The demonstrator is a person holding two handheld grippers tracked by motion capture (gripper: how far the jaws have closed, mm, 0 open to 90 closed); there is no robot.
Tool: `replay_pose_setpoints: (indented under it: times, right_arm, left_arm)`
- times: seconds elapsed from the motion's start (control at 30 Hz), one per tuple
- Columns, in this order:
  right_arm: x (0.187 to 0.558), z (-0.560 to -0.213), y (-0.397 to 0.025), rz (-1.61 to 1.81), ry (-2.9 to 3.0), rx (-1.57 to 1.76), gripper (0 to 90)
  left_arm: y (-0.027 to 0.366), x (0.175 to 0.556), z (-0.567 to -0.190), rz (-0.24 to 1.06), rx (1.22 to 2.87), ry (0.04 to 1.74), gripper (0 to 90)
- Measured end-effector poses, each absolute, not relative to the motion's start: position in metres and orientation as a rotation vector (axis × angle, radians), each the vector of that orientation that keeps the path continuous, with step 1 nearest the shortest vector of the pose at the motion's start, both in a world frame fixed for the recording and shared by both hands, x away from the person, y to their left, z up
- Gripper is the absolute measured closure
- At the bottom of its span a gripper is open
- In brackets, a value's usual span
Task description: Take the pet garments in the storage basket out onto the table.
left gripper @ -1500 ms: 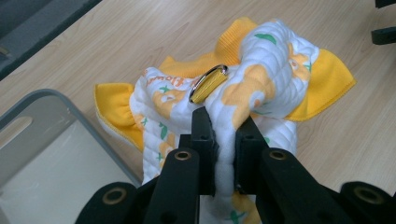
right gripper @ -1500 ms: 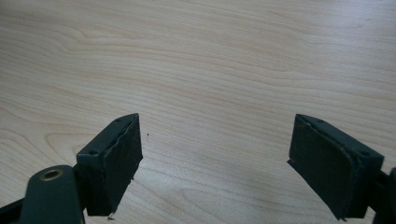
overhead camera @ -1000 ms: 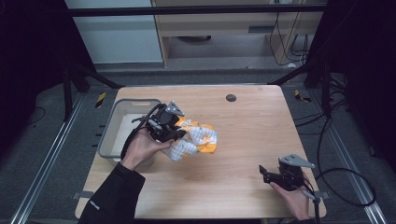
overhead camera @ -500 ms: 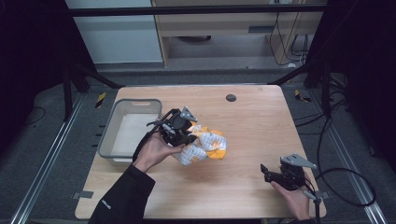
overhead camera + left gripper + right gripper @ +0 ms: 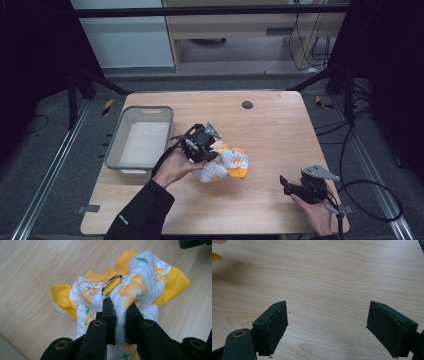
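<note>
Left tongs (image 5: 119, 312): clamping a fold of the cloth (image 5: 227, 164).
Cloth: lying mid-desk (image 5: 270, 125), just at 3 o'clock of the bin (image 5: 116, 145).
Right tongs (image 5: 328, 327): gaping wide, idling at 4 o'clock.
Progress: gripping done; what comes after is looking undone.

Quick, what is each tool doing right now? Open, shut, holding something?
Left tool: shut on the white quilted cloth with yellow trim.
Right tool: open, holding nothing, over the wooden table.
</note>
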State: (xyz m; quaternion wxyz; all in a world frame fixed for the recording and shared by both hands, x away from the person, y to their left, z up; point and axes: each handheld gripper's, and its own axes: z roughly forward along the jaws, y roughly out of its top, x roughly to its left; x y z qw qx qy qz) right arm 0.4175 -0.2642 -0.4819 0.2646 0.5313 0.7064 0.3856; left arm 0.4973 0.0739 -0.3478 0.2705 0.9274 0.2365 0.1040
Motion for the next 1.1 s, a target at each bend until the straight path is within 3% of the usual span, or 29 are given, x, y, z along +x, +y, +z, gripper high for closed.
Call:
replay_pose_setpoints:
  times: [1.1]
  right_arm:
    - [0.418,-0.483,-0.263,1.033,1.923,1.428,15.8]
  left_arm:
    - [0.048,0.493,-0.409,0.174,2.571,0.581,76.9]
